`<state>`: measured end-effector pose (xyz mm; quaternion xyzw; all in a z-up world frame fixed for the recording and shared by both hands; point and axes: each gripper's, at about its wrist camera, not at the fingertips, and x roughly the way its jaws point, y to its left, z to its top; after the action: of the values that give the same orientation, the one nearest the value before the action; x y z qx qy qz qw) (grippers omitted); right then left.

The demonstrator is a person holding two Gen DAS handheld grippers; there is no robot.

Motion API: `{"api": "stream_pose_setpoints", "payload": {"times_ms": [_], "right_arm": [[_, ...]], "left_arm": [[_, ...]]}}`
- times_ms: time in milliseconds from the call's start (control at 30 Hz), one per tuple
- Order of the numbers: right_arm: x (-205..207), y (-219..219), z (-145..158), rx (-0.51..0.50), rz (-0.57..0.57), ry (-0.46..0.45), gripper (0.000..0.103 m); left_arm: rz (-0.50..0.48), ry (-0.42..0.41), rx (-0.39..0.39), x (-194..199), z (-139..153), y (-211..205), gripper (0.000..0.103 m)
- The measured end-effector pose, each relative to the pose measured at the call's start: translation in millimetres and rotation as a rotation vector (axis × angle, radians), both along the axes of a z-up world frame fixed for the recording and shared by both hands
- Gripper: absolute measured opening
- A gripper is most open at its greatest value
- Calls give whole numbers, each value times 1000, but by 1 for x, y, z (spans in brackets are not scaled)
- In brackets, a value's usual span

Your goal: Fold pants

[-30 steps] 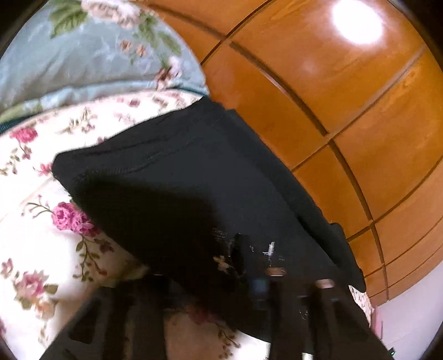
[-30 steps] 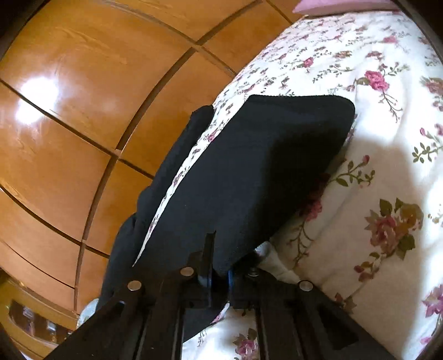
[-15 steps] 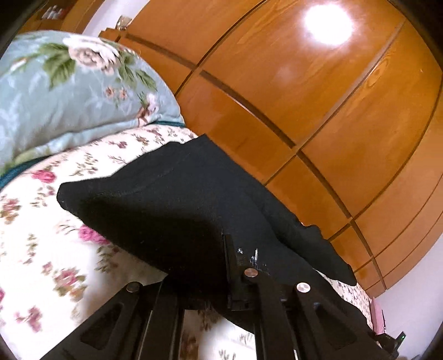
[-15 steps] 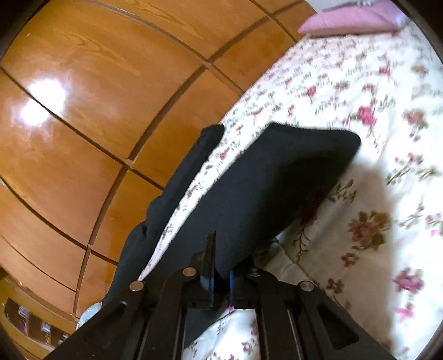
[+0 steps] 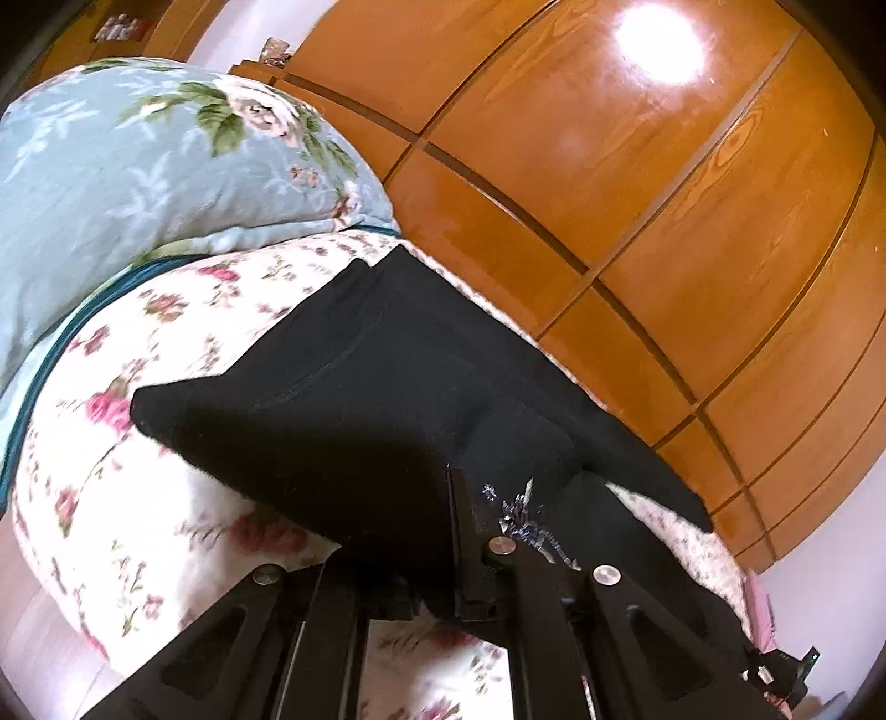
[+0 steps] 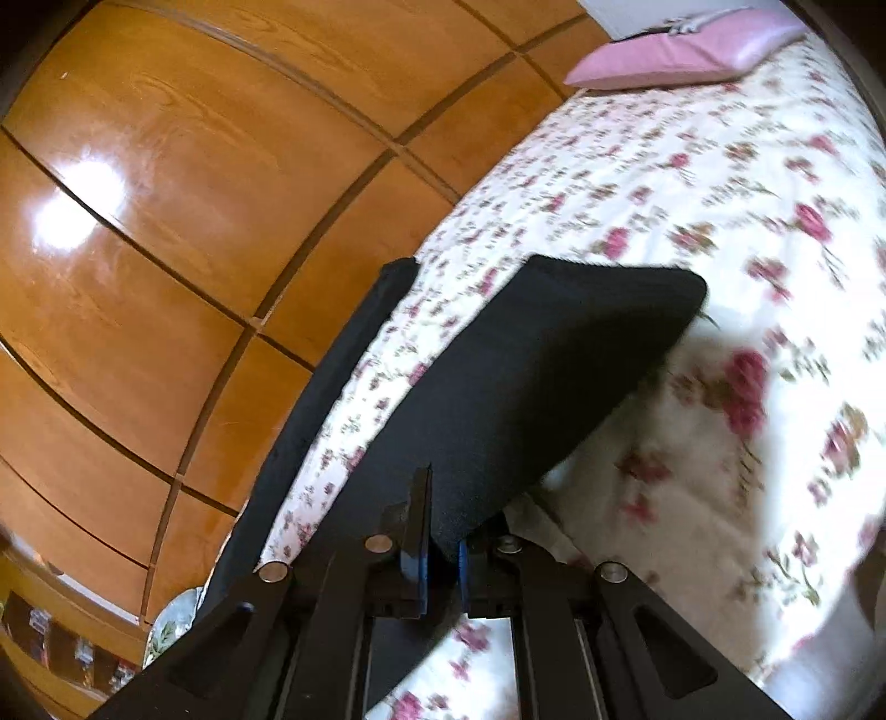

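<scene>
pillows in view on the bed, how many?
2. A blue floral pillow at one end of the bed, left wrist view; a pink pillow at the far end by the wood panels, right wrist view. Others may lie outside both views.

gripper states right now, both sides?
Left gripper: shut on the black pants, lifted off the floral bedspread.
Right gripper: shut on the black pants too.

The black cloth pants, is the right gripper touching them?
Touching. The right wrist view shows the right gripper pinching the edge of the black cloth pants between its blue pads.
</scene>
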<state>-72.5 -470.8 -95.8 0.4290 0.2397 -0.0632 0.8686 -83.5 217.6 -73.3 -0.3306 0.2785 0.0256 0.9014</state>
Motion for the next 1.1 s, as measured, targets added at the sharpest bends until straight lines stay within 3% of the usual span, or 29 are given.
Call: {"api": "stream_pose_setpoints", "payload": {"times_ms": [67, 167, 233, 333, 433, 467, 500, 633, 733, 800, 867, 933, 1000, 1100], "right_arm": [[-1, 0, -11, 0, -7, 29, 7], [1, -2, -23, 21, -20, 55, 7], [1, -1, -23, 13, -17, 43, 8], [6, -5, -19, 5, -6, 57, 12], [10, -16, -20, 31, -38, 50, 12], [11, -18, -19, 38, -41, 49, 12], [12, -19, -17, 23, -42, 48, 11], [4, -13, 8, -125, -63, 11, 10], [4, -12, 5, -148, -81, 63, 10], [5, -16, -9, -116, -94, 130, 12], [-3, -21, -10, -63, -115, 97, 19], [-11, -24, -1, -100, -180, 116, 38], [-26, -27, 16, -177, -308, 117, 48], [-42, -31, 42, -244, -405, 58, 49]], "left_arm": [[4, 36, 10, -1, -13, -1, 7], [13, 72, -57, 4, -33, 5, 10], [14, 54, -105, 6, -35, 11, 15], [46, 38, -99, 12, -29, 23, 29], [97, 34, -111, 15, -27, 37, 29], [122, 38, -101, 15, -25, 41, 23], [146, 45, -76, 13, -23, 45, 7], [139, 59, 36, 3, -13, 37, 7], [178, 116, 92, -3, -15, 33, 16], [242, 131, 57, -13, -17, 41, 25], [364, 130, 50, -30, -9, 50, 26], [479, 85, 106, -45, 12, 51, 26], [535, 31, 181, -51, 33, 46, 27], [471, -63, 258, -33, 60, 26, 41]]}}
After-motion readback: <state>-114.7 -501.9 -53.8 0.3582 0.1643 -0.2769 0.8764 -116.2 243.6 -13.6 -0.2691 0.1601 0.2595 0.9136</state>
